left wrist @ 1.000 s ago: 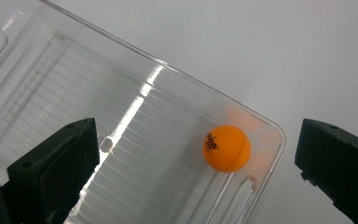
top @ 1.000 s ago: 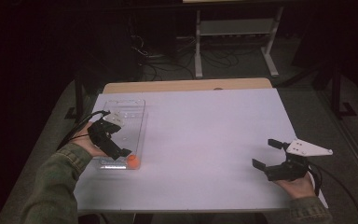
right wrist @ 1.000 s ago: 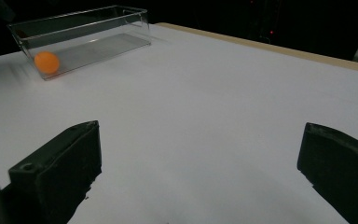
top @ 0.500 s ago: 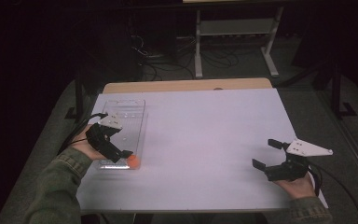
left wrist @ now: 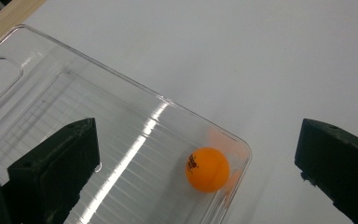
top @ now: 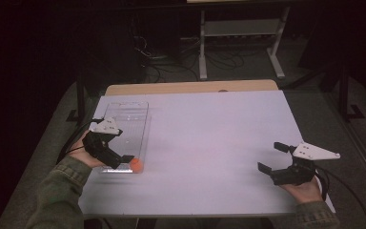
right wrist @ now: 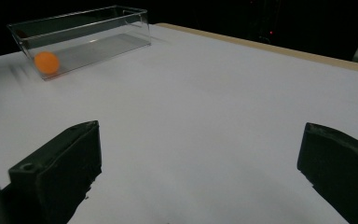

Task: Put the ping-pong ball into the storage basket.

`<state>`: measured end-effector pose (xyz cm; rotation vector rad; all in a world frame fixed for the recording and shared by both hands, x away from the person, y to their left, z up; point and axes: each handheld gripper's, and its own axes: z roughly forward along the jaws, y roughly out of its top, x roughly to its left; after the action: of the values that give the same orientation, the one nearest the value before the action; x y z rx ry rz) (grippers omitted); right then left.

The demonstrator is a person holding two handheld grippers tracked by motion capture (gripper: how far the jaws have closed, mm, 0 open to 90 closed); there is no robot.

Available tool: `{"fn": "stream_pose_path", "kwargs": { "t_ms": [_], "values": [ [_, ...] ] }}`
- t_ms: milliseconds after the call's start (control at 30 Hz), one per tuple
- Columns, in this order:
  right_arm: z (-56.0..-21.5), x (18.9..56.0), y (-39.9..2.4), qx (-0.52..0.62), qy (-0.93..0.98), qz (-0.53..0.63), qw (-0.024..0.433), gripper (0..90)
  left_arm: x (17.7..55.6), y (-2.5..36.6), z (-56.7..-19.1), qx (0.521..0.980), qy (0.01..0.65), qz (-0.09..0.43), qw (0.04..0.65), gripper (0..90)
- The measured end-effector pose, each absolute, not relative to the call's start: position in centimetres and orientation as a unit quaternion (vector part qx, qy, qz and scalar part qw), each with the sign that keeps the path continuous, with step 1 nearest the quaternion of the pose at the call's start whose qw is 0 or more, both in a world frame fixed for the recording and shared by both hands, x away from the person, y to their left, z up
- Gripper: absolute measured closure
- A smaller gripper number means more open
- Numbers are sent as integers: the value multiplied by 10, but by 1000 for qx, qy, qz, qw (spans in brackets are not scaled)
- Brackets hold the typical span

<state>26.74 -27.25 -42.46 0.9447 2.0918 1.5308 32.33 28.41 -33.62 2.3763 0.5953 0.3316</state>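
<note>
Glossy orange plastic ball sat in near corner of clear ribbed rectangular plastic tray on matte white tabletop. Left tongs wide, above ball, empty. Right tongs wide, empty, well apart.

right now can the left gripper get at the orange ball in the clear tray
Probably yes: the left gripper hangs open right above the orange ball, which sits in a corner of the open-topped clear tray, though the walls crowd it.

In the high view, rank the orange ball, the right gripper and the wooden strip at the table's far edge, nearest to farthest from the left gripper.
1. Orange ball: just right of the left gripper, in the clear tray's near corner.
2. Wooden strip: along the far table edge, beyond the tray.
3. Right gripper: across the table, near its right front edge.
</note>
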Motion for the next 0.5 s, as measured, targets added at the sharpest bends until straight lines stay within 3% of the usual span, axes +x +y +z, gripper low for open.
{"fn": "stream_pose_path", "kwargs": {
  "t_ms": [500],
  "values": [
    [-425, 266, -272, 337, 744, 545, 190, 0, 311, 299, -345, 882, 249, 151, 371, 0]
  ]
}}
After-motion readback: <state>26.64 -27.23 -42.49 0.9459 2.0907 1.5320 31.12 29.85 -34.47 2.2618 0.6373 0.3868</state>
